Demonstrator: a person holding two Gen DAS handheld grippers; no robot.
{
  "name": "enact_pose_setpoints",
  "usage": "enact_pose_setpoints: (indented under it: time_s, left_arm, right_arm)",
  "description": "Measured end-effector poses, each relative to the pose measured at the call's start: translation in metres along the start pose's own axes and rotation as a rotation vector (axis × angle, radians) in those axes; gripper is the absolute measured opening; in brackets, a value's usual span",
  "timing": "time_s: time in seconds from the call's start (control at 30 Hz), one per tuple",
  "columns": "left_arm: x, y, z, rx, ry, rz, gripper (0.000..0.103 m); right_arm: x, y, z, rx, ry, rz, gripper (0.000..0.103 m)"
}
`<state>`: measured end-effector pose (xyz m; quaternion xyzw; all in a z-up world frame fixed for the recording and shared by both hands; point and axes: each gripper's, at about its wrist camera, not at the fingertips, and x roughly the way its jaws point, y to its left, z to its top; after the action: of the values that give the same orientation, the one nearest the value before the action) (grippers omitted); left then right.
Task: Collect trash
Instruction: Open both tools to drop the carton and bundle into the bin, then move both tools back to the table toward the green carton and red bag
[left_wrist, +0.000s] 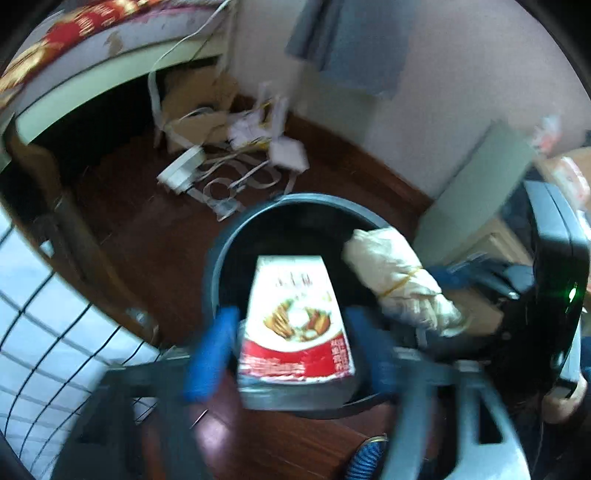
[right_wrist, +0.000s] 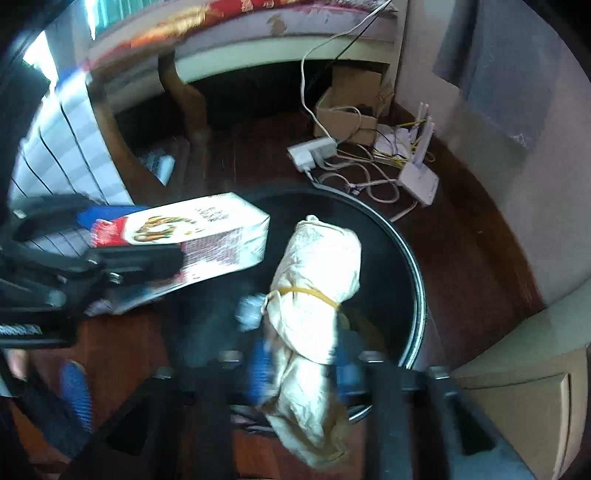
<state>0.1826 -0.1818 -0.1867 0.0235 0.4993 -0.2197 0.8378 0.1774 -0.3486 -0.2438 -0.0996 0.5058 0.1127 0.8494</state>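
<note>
The left gripper stands wide, its blue fingers on either side of a food box with a gap showing at each flank; the pads do not seem to press on it, though blur makes contact hard to rule out. The box, white on top with a dish printed on it and a red band at its near end, hangs tilted over the mouth of a round dark bin, far end over the opening.

The right gripper is likewise spread, its blue fingers flanking a crumpled cream paper bundle tied round the middle with a yellow rubber band. The fingers are blurred and close to the bundle, and a firm grip cannot be made out. The bundle lies over the bin's near rim, its upper part above the dark inside.

In the right view the box and the left gripper sit at left, just beside the bundle; in the left view the bundle lies right of the box.

The bin stands on a dark red wooden floor. Beyond it lie a white power strip, tangled cables, a white router and a cardboard carton by the wall. A bed with a red patterned cover runs across the back.
</note>
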Motion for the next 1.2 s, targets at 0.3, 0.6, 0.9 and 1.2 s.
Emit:
enact_pose_setpoints:
  time_s: [0.3, 0.6, 0.9, 1.2]
  left_arm:
    - [-0.007, 0.011, -0.016, -0.039, -0.021, 0.108, 0.103]
    - [-0.017, 0.013, -0.013, -0.030, -0.048, 0.148, 0.103]
    - [-0.033, 0.011, -0.011, -0.018, -0.085, 0.171, 0.103]
    - [-0.044, 0.009, -0.010, -0.004, -0.109, 0.180, 0.103]
  right_arm:
    - [-0.001, -0.028, -0.004, 0.071, 0.015, -0.156, 0.103]
    - [-0.010, -0.031, -0.002, 0.121, -0.004, -0.132, 0.103]
    - [-0.025, -0.025, 0.005, 0.136, -0.048, -0.106, 0.103]
    - [-0.040, -0.019, 0.008, 0.146, -0.083, -0.097, 0.103]
